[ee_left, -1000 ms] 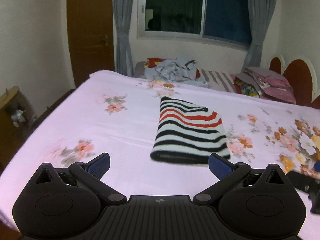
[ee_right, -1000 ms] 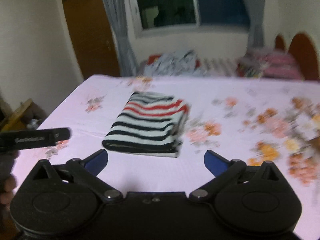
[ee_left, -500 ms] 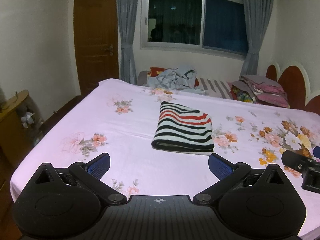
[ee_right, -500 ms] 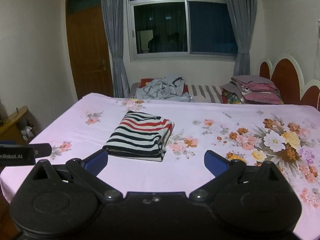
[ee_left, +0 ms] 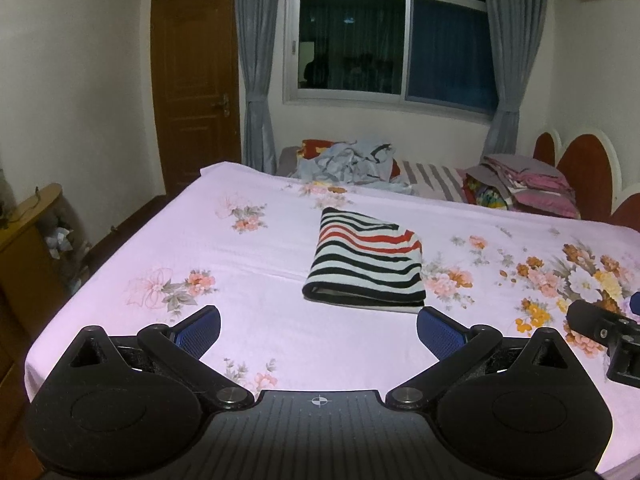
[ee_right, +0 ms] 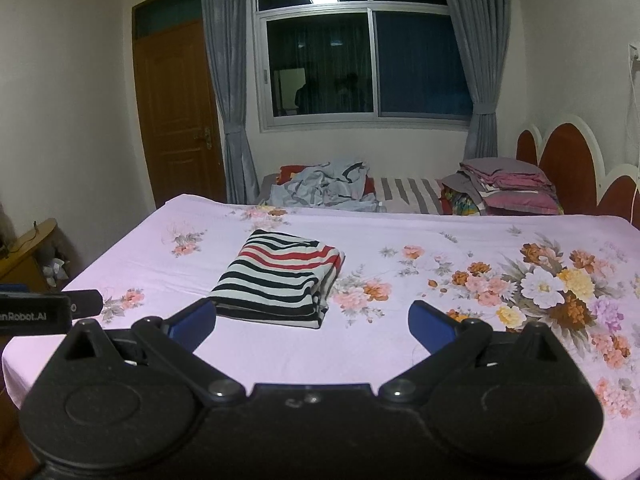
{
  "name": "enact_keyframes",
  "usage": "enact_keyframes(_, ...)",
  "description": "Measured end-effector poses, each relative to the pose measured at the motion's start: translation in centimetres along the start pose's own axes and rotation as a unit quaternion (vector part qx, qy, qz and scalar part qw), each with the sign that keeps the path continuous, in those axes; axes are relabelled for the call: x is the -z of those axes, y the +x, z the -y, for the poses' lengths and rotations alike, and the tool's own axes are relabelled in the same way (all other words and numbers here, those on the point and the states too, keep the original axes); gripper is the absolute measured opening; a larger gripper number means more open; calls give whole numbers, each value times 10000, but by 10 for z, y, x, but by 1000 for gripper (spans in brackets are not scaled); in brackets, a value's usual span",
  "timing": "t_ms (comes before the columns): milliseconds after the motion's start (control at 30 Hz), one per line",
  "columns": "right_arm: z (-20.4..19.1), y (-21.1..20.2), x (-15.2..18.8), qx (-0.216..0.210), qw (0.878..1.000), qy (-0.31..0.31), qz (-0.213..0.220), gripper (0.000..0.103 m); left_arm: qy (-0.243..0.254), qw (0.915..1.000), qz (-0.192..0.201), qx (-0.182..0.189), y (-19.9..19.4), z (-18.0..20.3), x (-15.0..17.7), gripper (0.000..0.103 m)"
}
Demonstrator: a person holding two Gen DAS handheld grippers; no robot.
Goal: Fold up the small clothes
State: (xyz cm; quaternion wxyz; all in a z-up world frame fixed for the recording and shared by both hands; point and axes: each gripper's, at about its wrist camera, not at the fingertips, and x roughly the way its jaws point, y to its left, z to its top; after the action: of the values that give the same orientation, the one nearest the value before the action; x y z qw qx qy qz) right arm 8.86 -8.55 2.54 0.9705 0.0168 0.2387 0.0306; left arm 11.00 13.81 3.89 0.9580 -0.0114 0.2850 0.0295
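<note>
Grippers, left gripper and right gripper, are hovering spread apart, empty, near the folded striped garment lying on the bed.

This is a home bedroom. A bed with flowered sheet, curtains and a wooden door show it.
</note>
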Motion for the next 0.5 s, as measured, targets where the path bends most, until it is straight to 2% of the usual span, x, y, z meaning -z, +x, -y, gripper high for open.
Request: enact_keyframes(500, -2, 0, 1, -6, 10000, 7, -3, 103, 54, 10000, -2, -30, 0, 3, 0, 103)
